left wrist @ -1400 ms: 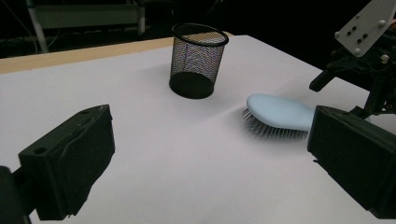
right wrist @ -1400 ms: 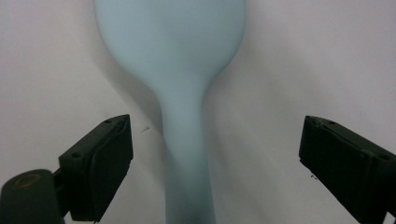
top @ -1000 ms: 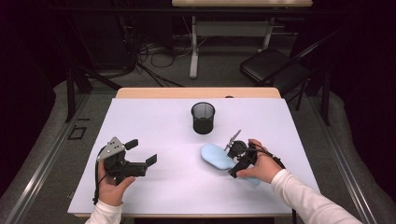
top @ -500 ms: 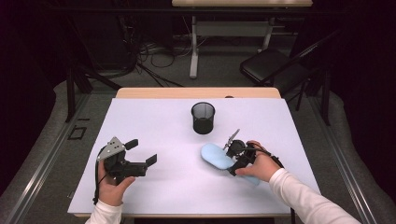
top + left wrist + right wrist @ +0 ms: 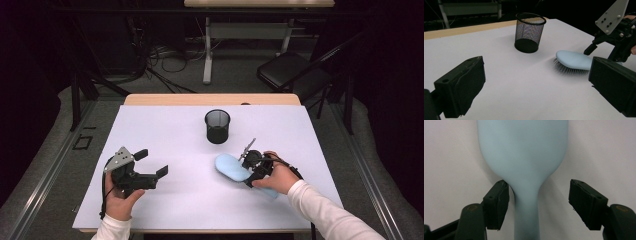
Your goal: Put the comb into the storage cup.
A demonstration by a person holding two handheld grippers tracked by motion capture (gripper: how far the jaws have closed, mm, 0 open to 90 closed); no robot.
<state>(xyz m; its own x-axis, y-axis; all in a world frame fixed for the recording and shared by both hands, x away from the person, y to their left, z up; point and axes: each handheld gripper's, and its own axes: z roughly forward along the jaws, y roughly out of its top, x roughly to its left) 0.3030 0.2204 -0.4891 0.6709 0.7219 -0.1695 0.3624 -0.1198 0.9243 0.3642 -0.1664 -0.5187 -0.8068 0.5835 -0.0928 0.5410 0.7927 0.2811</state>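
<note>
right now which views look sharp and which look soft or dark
High view: white table evenly lit, room behind dark. Left gripper view: mesh cup and hairbrush sharp, near jaws soft. Right gripper view: hairbrush close and slightly soft, faint shadow beside its handle.

Lt-blue hairbrush (image 5: 231, 168), bristles down

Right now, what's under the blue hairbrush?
The hairbrush lies bristles down on the white table; its bristles show under the head. What lies beneath the handle is hidden by the right gripper.
</note>
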